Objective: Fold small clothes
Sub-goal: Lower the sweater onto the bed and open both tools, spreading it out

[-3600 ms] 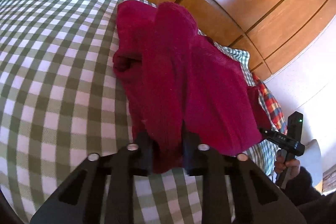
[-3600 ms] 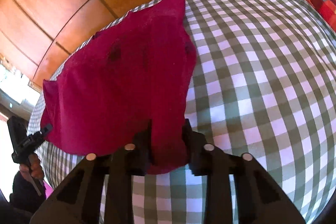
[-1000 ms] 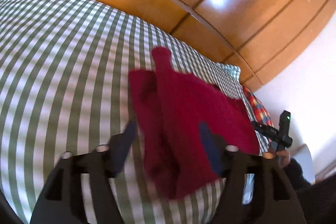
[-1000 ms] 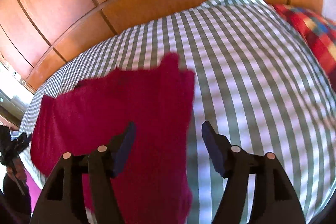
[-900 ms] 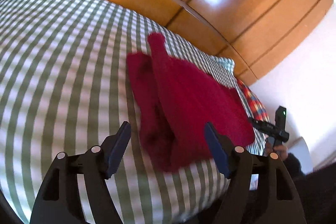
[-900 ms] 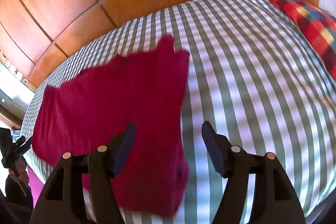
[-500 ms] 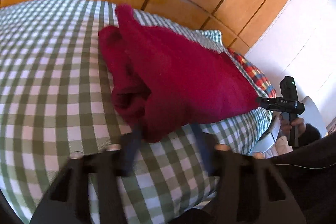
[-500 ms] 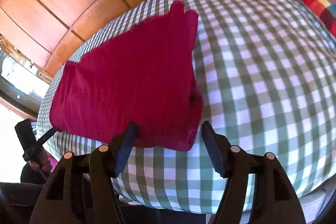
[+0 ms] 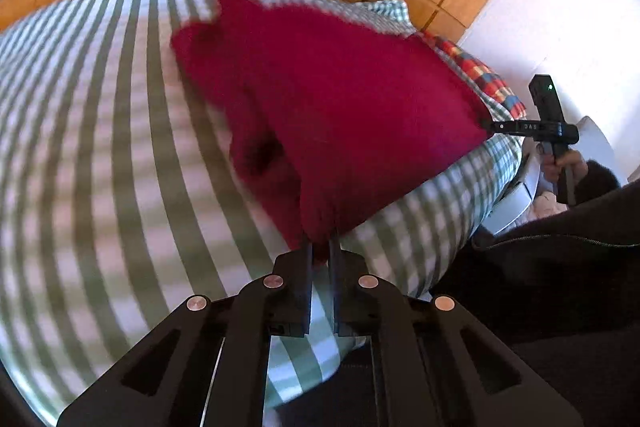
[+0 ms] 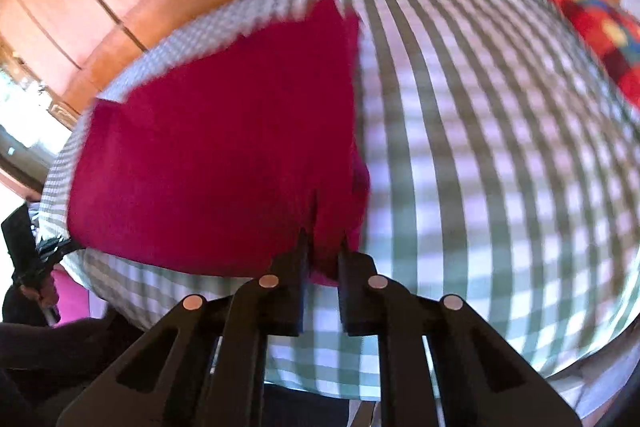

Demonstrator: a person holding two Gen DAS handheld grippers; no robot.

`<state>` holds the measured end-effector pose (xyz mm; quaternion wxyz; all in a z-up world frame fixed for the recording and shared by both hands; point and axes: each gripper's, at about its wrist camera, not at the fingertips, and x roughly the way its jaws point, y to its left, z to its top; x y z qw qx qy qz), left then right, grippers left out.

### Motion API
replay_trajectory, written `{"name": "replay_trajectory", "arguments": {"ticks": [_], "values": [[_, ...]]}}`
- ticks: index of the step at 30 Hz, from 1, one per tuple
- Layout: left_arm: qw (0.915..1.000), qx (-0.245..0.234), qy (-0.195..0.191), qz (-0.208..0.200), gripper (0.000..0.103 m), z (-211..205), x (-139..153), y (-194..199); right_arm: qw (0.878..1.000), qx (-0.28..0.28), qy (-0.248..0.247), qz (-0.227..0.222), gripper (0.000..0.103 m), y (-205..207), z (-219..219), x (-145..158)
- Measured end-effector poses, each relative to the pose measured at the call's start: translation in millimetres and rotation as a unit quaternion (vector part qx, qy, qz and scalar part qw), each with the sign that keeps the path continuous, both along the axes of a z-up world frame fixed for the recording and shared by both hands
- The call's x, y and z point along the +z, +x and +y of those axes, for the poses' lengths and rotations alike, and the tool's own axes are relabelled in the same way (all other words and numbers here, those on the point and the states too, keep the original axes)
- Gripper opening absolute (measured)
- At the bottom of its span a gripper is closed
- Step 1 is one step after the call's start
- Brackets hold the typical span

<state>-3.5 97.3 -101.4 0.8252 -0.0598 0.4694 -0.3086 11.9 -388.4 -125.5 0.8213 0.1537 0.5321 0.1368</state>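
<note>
I can find only one bit of writing. In my left camera's view, my right gripper (image 9: 490, 125) is far off at the right side, and its black bar has small pale marks on it. They look a bit like "DAS", but they are too tiny and fuzzy for me to be sure. My right camera's view is blurry, and I can read no words or numbers there.

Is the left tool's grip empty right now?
No, the left tool is pinching the near edge of the red garment on the checked bedcover.
</note>
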Motion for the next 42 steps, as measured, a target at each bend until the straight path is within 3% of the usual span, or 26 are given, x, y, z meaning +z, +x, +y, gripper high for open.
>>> {"name": "replay_trajectory", "arguments": {"ticks": [4,5,6,7,8,9,10,13,15,19,24,26,28,29,36,38,42], "values": [[0.9981,0.041,-0.047,0.003,0.006,12,7,-4,1.0,0.005,-0.001,-0.001,0.013,0,1,5],[0.9974,0.047,-0.055,0.004,0.007,14,10,-5,1.0,0.007,-0.004,-0.001,0.02,0,-1,7],[0.996,0.054,-0.071,0.008,0.015,19,13,-5,1.0,0.007,-0.003,-0.001,0.034,0,-2,9],[0.9941,0.062,-0.089,0.012,0.031,24,17,-5,1.0,0.004,-0.002,-0.004,0.04,3,-6,11],[0.992,0.071,-0.103,0.011,0.041,28,22,-5,1.0,-0.002,-0.001,-0.007,0.052,6,-11,16],[0.988,0.087,-0.127,0.004,0.055,36,29,-5,1.0,-0.008,-0.001,-0.012,0.054,6,-13,19],[0.9855,0.095,-0.14,0.0,0.056,40,32,-4,1.0,-0.016,0.0,-0.021,0.054,4,-18,24],[0.9765,0.129,-0.172,-0.015,0.056,52,41,10,0.998,-0.034,0.003,-0.046,0.055,20,-24,37],[0.9746,0.156,-0.158,-0.023,0.056,52,43,30,0.997,-0.042,-0.003,-0.065,0.055,39,-20,44],[0.9728,0.177,-0.148,-0.015,0.056,41,37,71,0.995,-0.053,-0.017,-0.08,0.055,82,-4,48],[0.9762,0.163,-0.143,0.006,0.055,20,27,110,0.994,-0.056,-0.044,-0.08,0.048,131,13,46],[0.9798,0.154,-0.127,0.01,0.043,12,24,121,0.994,-0.056,-0.059,-0.071,0.039,148,19,40],[0.9828,0.151,-0.106,0.01,0.018,6,22,129,0.994,-0.05,-0.069,-0.062,0.018,159,24,33],[0.9842,0.15,-0.095,0.004,0.011,3,22,131,0.994,-0.047,-0.078,-0.063,0.007,161,27,33],[0.9812,0.159,-0.094,-0.055,0.008,4,45,130,0.978,-0.052,-0.129,-0.157,0.007,149,35,75],[0.9798,0.171,-0.086,-0.056,0.008,5,45,139,0.977,-0.057,-0.132,-0.157,0.007,156,36,75],[0.9792,0.196,-0.045,-0.029,0.008,3,26,161,0.981,-0.068,-0.141,-0.118,0.007,179,39,46]]}}
